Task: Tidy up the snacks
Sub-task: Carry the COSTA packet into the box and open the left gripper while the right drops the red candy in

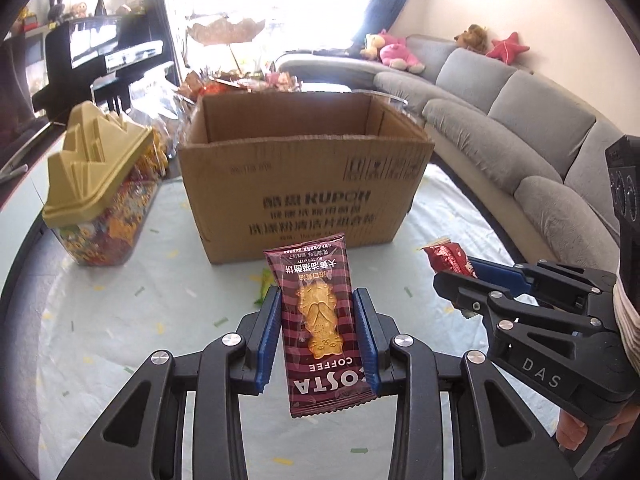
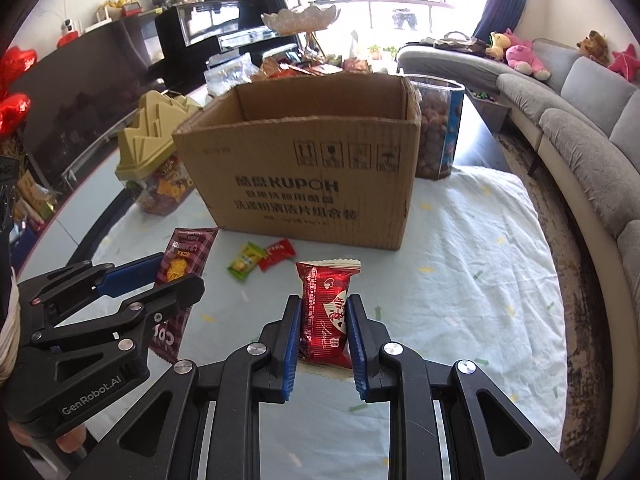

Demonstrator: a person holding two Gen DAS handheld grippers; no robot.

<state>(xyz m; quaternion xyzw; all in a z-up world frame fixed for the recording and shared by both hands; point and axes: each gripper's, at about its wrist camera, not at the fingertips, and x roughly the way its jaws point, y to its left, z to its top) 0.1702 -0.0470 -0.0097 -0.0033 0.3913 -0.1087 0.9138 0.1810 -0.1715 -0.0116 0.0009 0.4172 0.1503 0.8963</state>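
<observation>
An open cardboard box (image 1: 304, 184) stands on the table ahead, also in the right wrist view (image 2: 304, 176). My left gripper (image 1: 318, 300) is shut on a maroon Costa Coffee biscuit packet (image 1: 316, 320), held above the table in front of the box. My right gripper (image 2: 323, 308) is shut on a red foil snack packet (image 2: 326, 312), also held short of the box. The right gripper (image 1: 456, 280) shows at the right of the left wrist view with its red packet (image 1: 446, 258). A small green candy (image 2: 245, 265) and a small red candy (image 2: 276, 258) lie before the box.
A clear snack jar with a tan castle-shaped lid (image 1: 92, 184) stands left of the box. A clear container of brown snacks (image 2: 436, 132) stands behind the box's right corner. More snack bags are piled behind the box. A grey sofa (image 1: 520, 120) curves along the right.
</observation>
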